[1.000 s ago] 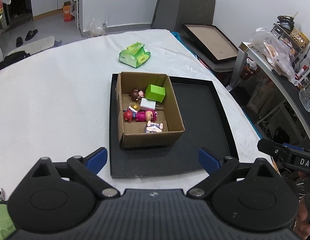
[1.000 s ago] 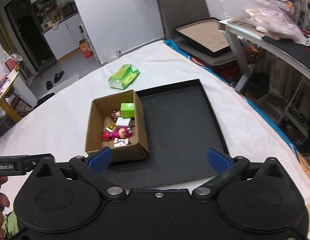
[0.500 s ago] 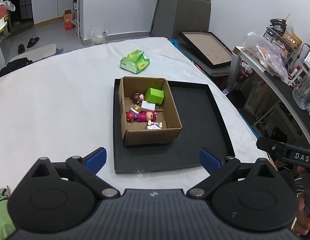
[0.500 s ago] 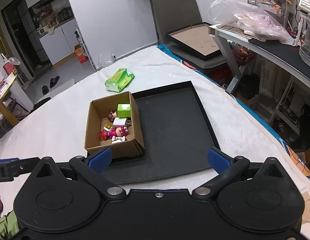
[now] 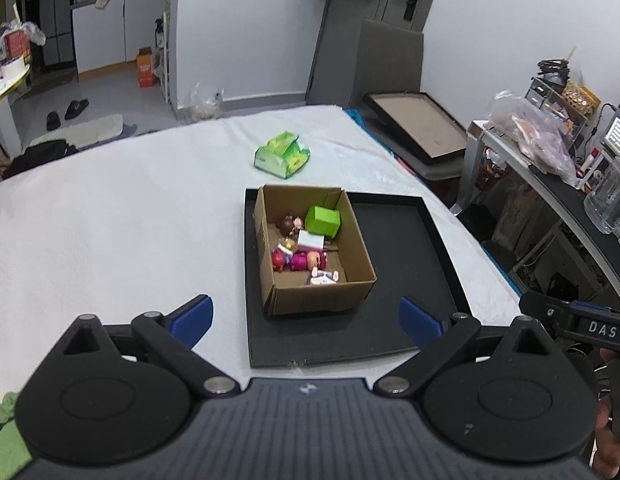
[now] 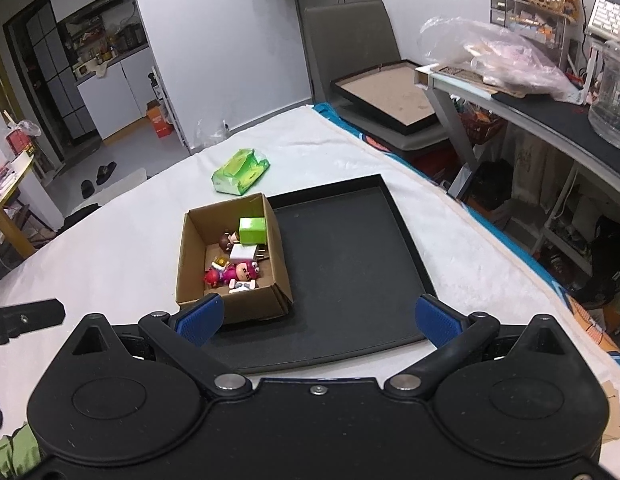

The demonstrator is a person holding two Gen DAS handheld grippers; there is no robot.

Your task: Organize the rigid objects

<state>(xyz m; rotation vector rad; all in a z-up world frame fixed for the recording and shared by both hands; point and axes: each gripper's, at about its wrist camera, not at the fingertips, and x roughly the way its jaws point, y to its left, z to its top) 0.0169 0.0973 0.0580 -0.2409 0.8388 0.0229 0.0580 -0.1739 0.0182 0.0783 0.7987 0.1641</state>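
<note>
An open cardboard box (image 5: 316, 300) (image 6: 246, 304) sits on the left part of a black tray (image 5: 410, 264) (image 6: 350, 256) on a white-covered table. Inside lie a green cube (image 5: 323, 221) (image 6: 252, 229), a white charger (image 5: 311, 241) (image 6: 244, 253), a pink figurine (image 5: 306, 260) (image 6: 240, 272) and other small toys. My left gripper (image 5: 306, 318) is open, held back from the tray's near edge. My right gripper (image 6: 318, 316) is open too, above the tray's near edge, with its left fingertip (image 6: 200, 316) in front of the box's near wall. Neither holds anything.
A green tissue pack (image 5: 282, 155) (image 6: 241, 171) lies on the cloth beyond the tray. A framed board (image 6: 386, 98) leans off the table's far right. A cluttered desk (image 6: 550, 92) stands on the right. The other gripper's tip (image 5: 578, 326) (image 6: 26, 316) shows at each view's edge.
Both grippers have pulled back and risen, so the box and tray look smaller and farther off. The objects in the box have not moved.
</note>
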